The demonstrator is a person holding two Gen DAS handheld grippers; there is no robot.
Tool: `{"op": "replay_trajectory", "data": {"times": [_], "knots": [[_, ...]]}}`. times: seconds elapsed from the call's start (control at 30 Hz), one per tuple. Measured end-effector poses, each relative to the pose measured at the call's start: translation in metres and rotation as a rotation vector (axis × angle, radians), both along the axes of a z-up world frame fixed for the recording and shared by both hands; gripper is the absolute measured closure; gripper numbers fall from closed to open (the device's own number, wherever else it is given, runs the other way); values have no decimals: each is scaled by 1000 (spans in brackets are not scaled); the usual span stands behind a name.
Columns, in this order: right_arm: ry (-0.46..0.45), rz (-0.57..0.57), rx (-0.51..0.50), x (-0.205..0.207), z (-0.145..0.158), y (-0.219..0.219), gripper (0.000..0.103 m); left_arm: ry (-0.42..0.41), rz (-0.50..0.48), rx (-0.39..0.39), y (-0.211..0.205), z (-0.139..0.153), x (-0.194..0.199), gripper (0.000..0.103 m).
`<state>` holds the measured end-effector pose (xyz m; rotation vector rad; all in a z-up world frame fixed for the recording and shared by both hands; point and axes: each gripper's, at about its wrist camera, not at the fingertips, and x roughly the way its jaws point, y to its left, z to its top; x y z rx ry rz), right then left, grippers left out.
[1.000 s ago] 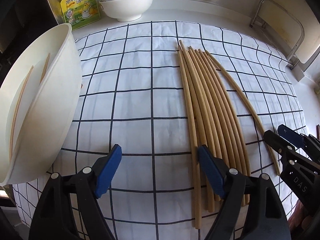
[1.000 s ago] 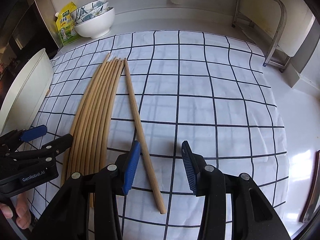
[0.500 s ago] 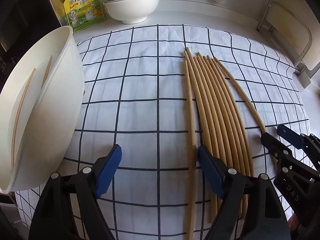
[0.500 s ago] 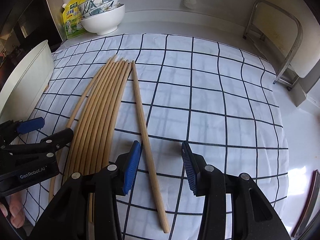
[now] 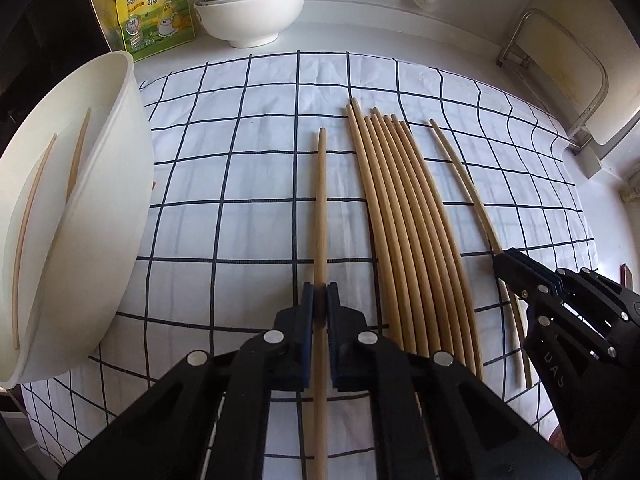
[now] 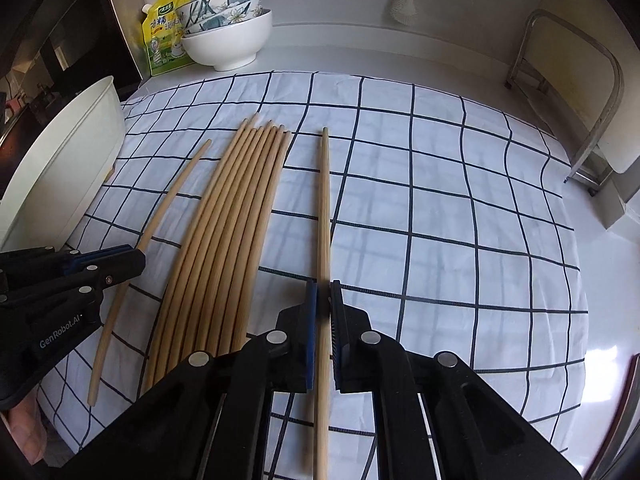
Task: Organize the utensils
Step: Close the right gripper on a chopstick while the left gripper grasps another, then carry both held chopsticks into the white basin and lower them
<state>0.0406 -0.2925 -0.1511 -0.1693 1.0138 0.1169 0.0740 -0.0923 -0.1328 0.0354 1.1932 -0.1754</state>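
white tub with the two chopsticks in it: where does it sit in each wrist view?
Left wrist view: white tub fills the left edge, its inside showing, with two chopsticks in it.
Right wrist view: the same tub is at the left edge, seen from outside; its contents are hidden.
Shared landmark: the stacked bowls beside the yellow seasoning pouch at the back.

You're working on a white counter (image 6: 600, 320) covered by a white cloth with a dark grid (image 6: 440, 208). On the cloth lies a bundle of wooden chopsticks (image 6: 224, 248); a white tub (image 5: 100, 208) sits at its left edge. Stacked bowls (image 5: 248, 12) and a yellow-green pouch (image 5: 154, 8) stand on bare counter behind.
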Motion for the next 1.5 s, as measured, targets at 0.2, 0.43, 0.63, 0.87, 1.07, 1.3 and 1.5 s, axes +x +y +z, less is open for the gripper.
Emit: {"op": "replay_trajectory", "data": {"times": [0.2, 0.43, 0.63, 0.87, 1.07, 1.3, 1.5], "knots": [[-27, -31, 70, -16, 32, 4, 97, -37, -8, -27, 20, 35, -12, 96], [-97, 59, 123, -23, 85, 66, 96, -142, 59, -21, 83, 95, -17, 96], [-107, 192, 174, -6, 106, 150, 97, -196, 151, 7, 152, 121, -14, 96], [-86, 286, 196, 21, 94, 238, 97, -201, 241, 27, 231, 121, 8, 96], [-12, 280, 176, 49, 60, 285, 97, -166, 250, 24, 266, 98, 36, 96], [78, 243, 135, 61, 20, 301, 97, -81, 217, 11, 275, 59, 54, 96], [108, 219, 123, 65, 6, 300, 97, -41, 209, 5, 277, 39, 62, 96]]}}
